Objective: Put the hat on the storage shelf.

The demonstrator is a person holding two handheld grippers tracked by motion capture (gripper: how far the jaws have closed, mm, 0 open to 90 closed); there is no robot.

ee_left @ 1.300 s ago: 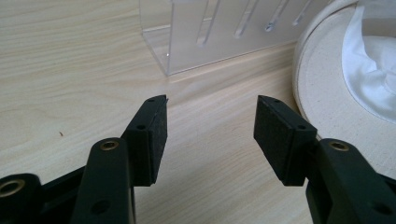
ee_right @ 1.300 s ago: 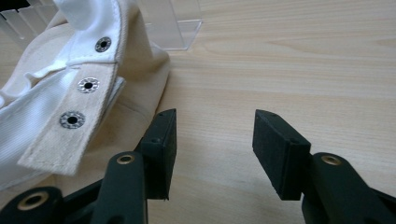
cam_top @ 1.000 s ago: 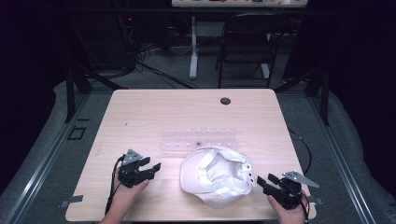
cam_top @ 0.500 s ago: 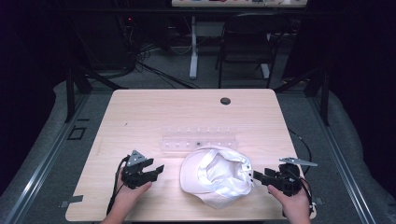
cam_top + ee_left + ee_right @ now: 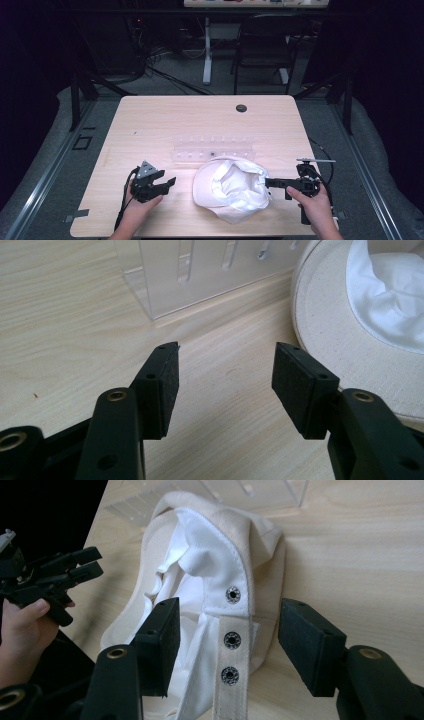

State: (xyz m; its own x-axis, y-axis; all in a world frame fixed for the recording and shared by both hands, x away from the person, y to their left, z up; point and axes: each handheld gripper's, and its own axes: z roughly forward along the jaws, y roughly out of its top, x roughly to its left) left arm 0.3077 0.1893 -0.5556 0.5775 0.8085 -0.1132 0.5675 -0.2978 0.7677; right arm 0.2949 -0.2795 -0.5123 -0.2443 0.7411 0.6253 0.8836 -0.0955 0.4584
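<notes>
Cap [image 5: 232,189]: lying upside down on the table [image 5: 150,125] near its front edge, between the two grippers, with its white lining facing up; in the left gripper view its cream brim [image 5: 345,345] is lying flat on the wood to the right of the jaws.
Strap [image 5: 231,645]: showing three dark snaps in the right gripper view, running from the cap's back edge toward the camera and lying between the two jaws, with neither pad touching it.
Right gripper [image 5: 272,182]: pointing at the cap's right edge from the right in the high view, held level just above the table; its jaws are standing wide apart, having just been opening, and they are gripping nothing though the strap is lying in the gap.
Left gripper [image 5: 167,184]: sitting left of the cap, a little apart from it, pointing toward it; its jaws are gaping open over bare wood and holding nothing.
Clear rack [image 5: 212,149]: standing just behind the cap toward the table's middle; in the left gripper view its corner [image 5: 165,285] is rising ahead of the jaws.
Hands: a hand [image 5: 137,210] is gripping the left gripper from below, and another hand [image 5: 312,207] is holding the right one.
</notes>
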